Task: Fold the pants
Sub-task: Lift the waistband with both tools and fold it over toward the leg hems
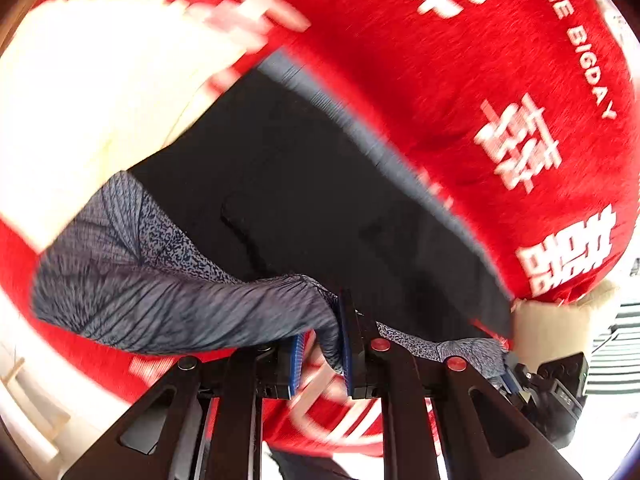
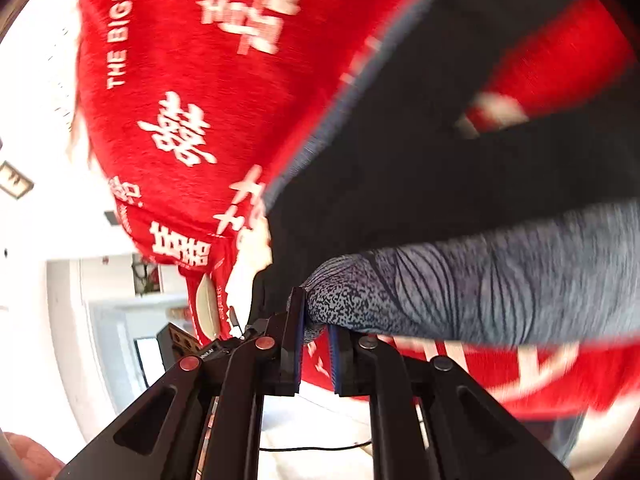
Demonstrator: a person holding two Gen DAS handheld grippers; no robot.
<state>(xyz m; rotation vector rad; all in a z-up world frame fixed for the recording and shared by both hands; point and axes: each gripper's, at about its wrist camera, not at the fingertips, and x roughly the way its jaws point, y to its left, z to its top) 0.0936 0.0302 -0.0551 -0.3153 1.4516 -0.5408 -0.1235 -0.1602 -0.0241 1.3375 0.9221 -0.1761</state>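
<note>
Two sets of tongs hold one garment between them, and both views are smeared with motion blur. The largest thing is a red blanket [image 1: 460, 72] printed with white characters and the words "THE BIGDAY"; it fills the upper and right parts of the left wrist view and the upper left of the right wrist view, and seems to be the bedding under the work, though what it lies on is hidden.

Over it hang the pants [image 1: 312, 184], black on one face with a grey speckled lining. They fill the centre of the left wrist view and the right half of the right wrist view, raised off the red fabric and not lying flat. A grey edge band runs diagonally along the black cloth toward the upper part of each frame.

The left tongs [image 1: 322, 350], at the lower centre of their view, are clamped on a bunched grey fold, the blue pads pressing it from both sides. The right tongs [image 2: 314, 330], at the lower centre of their own view, are likewise pinched on a grey fold trailing off to the right. They also show small at the lower right edge of the left wrist view.

Gripping two separate points of one edge probably lets the person lift and spread the cloth so that it can be laid over itself; the fold looks barely begun.
</note>
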